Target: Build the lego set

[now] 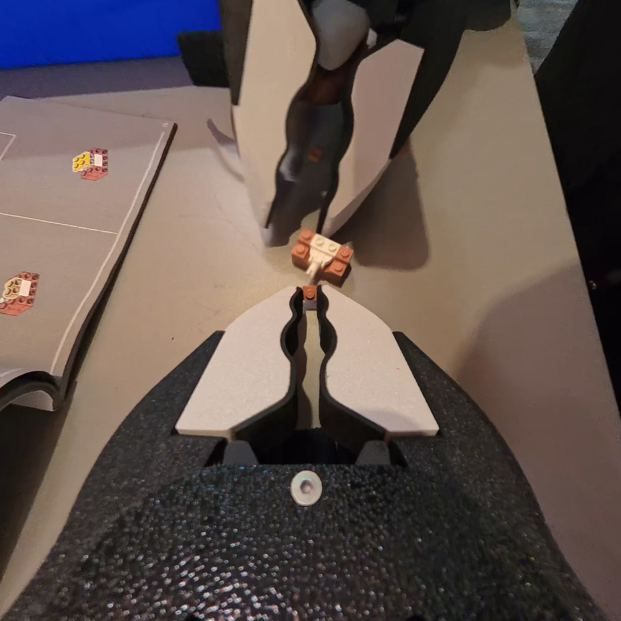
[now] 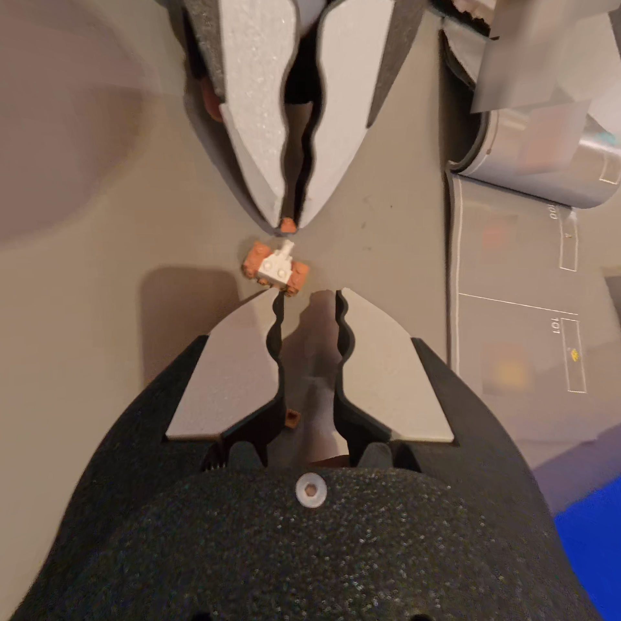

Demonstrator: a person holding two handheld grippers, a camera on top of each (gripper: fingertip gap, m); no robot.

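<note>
- The left gripper (image 1: 309, 293) is nearly closed, its two fingertips pinching a small brown stud piece (image 1: 309, 293), which sits right at the tips.
- The right gripper (image 2: 307, 293) stands wide, with nothing between its fingers; its left fingertip (image 2: 274, 295) is just beside the near corner of the brick block, and whether they touch I cannot tell.
- The brick block (image 1: 322, 256), brown bricks with a white piece across the top and a white peg pointing towards the left gripper, lies on the table (image 1: 201, 302) between the two grippers, well in from its edges.
- An open booklet (image 1: 67, 235) with pictures of brick models lies along the table's left edge in the left wrist view.
- A second small brown piece (image 2: 291, 419) shows low between the right gripper's fingers, near their base; whether it lies on the table I cannot tell.
- In my judgement, good handling here means keeping the pinch square on the tiny piece so it cannot twist, and keeping the block from sliding under any push.
</note>
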